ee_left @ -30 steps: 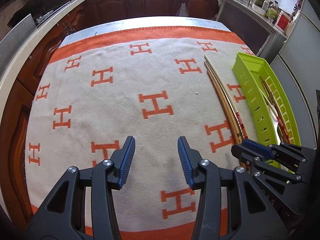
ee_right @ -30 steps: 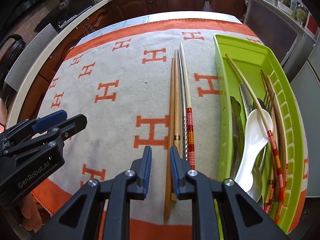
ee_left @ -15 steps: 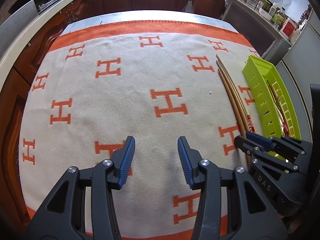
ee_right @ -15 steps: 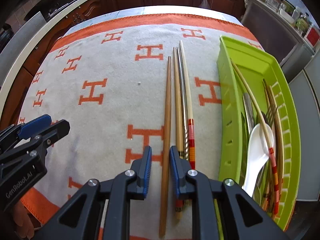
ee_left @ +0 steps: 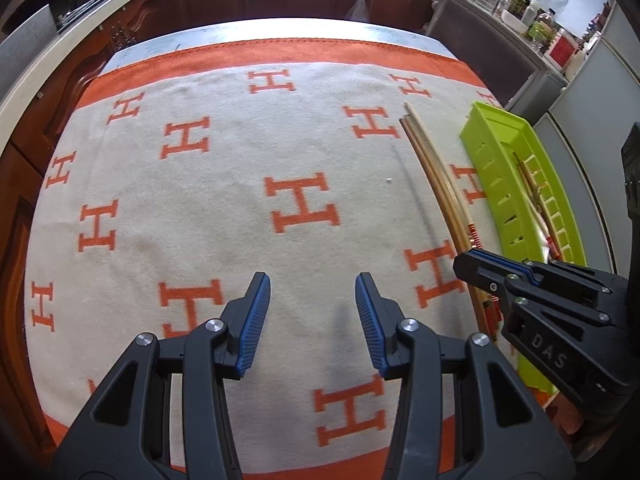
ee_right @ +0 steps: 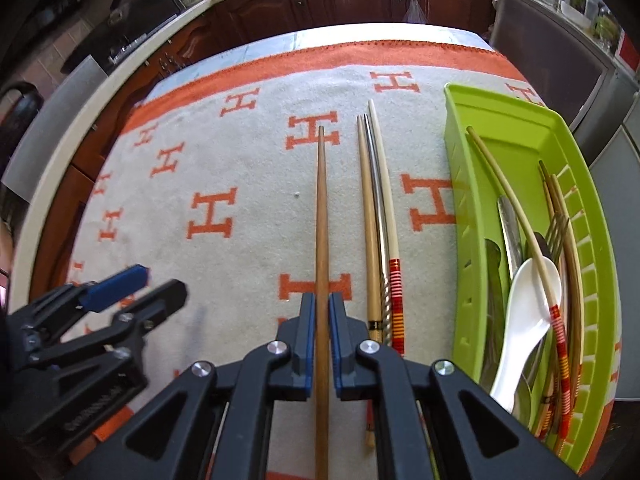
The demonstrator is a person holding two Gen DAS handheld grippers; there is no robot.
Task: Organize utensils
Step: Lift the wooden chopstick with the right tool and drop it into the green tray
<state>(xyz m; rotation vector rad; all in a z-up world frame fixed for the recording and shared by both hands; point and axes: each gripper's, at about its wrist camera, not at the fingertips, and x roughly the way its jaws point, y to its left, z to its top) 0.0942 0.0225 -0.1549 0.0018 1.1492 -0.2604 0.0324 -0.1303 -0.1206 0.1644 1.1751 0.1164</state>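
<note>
A: Where is the brown chopstick (ee_right: 322,216)?

B: Between the pads of the right gripper (ee_right: 322,320), which have just been closing and now clamp it. It runs straight ahead from the jaws, set apart from the other three chopsticks (ee_right: 376,216), which lie side by side just to its right on the blanket (ee_right: 240,168).

A: A second ago?

B: It lay against those three, and the jaws stood wider around nothing.

A: The left gripper (ee_left: 312,312)?

B: Pads apart, nothing between them, over bare blanket to the left of the chopsticks, unchanged from before.

A: What is the surface?

B: A pale blanket with orange H marks and an orange border, spread on a table. Dark wooden cabinets (ee_right: 352,0) under a light counter run along the far side and the left.

A: Anything else nearby?

B: A green tray (ee_right: 472,184) just right of the chopsticks, holding a white spoon (ee_right: 524,312), a fork (ee_right: 556,232), more chopsticks and other metal cutlery. Nothing stands between the clamped chopstick and the tray except the three on the blanket.
</note>
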